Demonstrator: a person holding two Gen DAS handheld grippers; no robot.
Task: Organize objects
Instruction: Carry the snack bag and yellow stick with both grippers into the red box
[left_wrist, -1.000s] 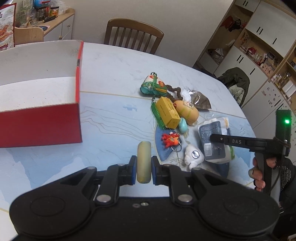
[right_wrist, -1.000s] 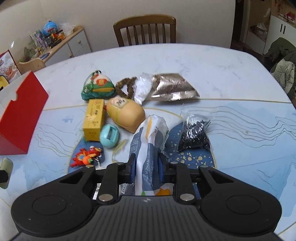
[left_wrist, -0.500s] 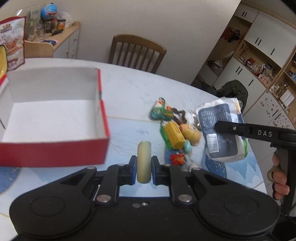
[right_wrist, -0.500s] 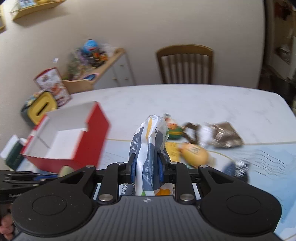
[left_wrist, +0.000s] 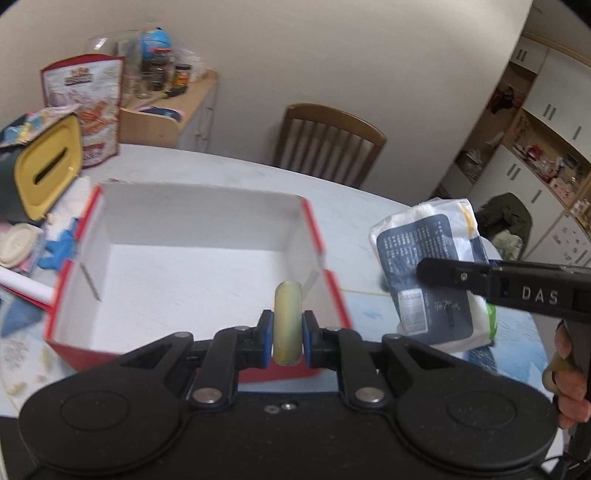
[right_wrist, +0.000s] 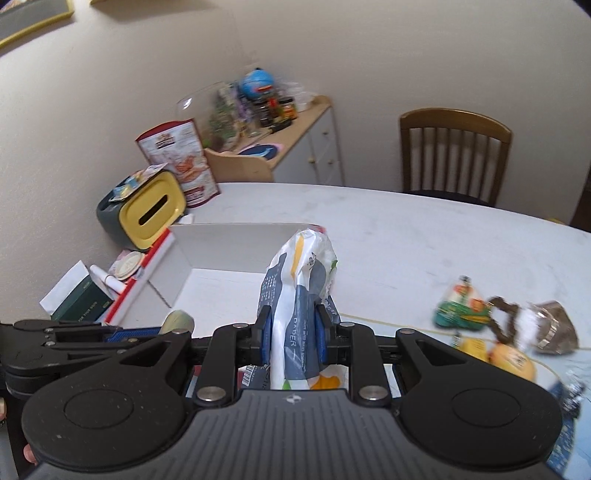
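Since a second ago, rose from the toy pile to the open red box (left_wrist: 325, 254). Left gripper (left_wrist: 288, 338) clamped a pale yellow disc (left_wrist: 288, 325) above its near wall; right gripper (right_wrist: 293, 334) pinched a tissue pack (right_wrist: 295, 291) just right. Box floor bare.

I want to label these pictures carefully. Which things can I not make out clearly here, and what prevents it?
- Pale yellow-green disc, left wrist view: its lower part is hidden between the left gripper fingers.
- White and navy plastic packet, right wrist view: its bottom is hidden behind the right gripper; the print is too small to read.
- Small toys on the white table, right wrist view: motion-blurred.
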